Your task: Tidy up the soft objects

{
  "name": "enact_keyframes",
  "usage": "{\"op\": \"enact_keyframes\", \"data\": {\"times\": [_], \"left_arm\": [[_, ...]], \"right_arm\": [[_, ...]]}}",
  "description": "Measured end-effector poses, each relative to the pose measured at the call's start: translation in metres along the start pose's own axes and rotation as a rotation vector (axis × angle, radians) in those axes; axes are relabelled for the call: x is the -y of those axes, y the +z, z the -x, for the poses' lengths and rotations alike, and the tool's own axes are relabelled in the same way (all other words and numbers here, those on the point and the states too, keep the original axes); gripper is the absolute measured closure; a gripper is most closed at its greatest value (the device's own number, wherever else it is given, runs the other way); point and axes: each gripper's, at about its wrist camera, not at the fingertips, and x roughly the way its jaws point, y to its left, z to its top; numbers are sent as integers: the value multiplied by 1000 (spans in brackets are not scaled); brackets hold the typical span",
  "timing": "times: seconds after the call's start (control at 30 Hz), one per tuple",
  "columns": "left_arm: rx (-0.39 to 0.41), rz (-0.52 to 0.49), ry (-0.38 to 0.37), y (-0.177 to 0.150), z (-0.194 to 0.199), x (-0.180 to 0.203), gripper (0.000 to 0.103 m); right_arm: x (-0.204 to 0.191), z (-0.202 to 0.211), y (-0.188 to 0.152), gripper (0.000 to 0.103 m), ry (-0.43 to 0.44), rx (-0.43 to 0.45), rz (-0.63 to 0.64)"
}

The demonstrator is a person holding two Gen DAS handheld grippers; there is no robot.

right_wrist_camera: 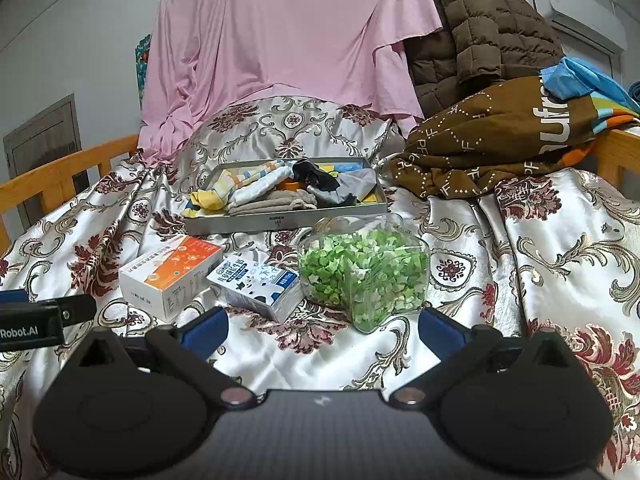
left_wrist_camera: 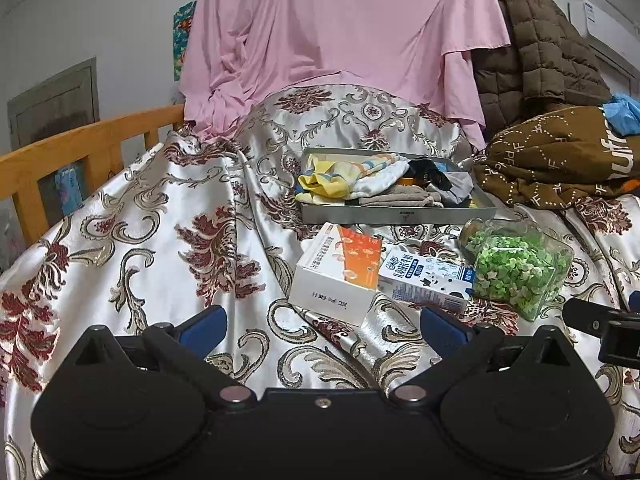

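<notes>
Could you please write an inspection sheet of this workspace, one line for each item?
Surface: floral satin bedspread, wrinkled.
Job's things: grey tray holding a pile of socks.
Clutter: orange-white box, milk carton, jar of green paper stars lying on its side.
Grippers: left gripper open, empty; right gripper open, empty.
Cables: nothing seen.
Surroundings: pink sheet, brown jacket, brown printed cloth, wooden bed rail.

Both views are taken low over the bed (left_wrist_camera: 168, 248), facing the pink sheet (left_wrist_camera: 340, 20) at its far edge. The tray (left_wrist_camera: 396, 214) (right_wrist_camera: 286, 222) and jar (left_wrist_camera: 516, 268) (right_wrist_camera: 364, 272) are shared, the right view set further right.
</notes>
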Motion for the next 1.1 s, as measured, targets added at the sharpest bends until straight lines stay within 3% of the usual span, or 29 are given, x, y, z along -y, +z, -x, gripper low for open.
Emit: {"op": "enact_keyframes", "data": {"times": [1.1], "left_arm": [[17, -3, -15, -1, 4, 4, 1]], "right_arm": [[-1, -1, -2, 0, 0, -3, 0]]}}
